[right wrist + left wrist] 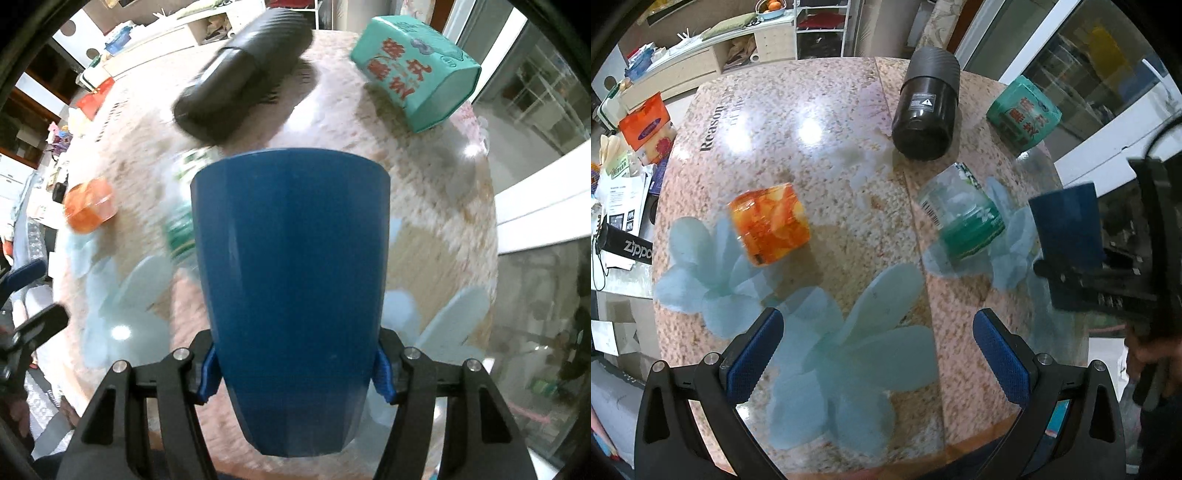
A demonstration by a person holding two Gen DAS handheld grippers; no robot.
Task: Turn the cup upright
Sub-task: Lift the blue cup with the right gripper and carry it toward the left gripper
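- Left wrist view: left gripper (877, 354) hangs over the table (827, 122) w/ fingers spread wide, nothing between them. Blue cup (1067, 225) sits off to the right of the clear green-label jar (960, 210), held up off the table by the right gripper (1108, 269); can't tell from here which end is up.
- Same view: black cylinder (925, 107) beyond the jar, teal carton (1023, 112) beyond-right of it, orange jar (768, 223) well to its left.
- Right wrist view: right gripper (295, 369) clamped on the blue cup (291, 277), blue pads (384, 376) pinching the narrow end, wide end pointing away. Background smeared, so prob. mid-swing.
- Doing it well, my take: keep the squeeze firm – tapered wall could slip out of the pads. Finish the wrist roll until the rim faces up, then lower the base flat on a bare patch this side of the jar, away from the black cylinder. Let go only once it's seated.
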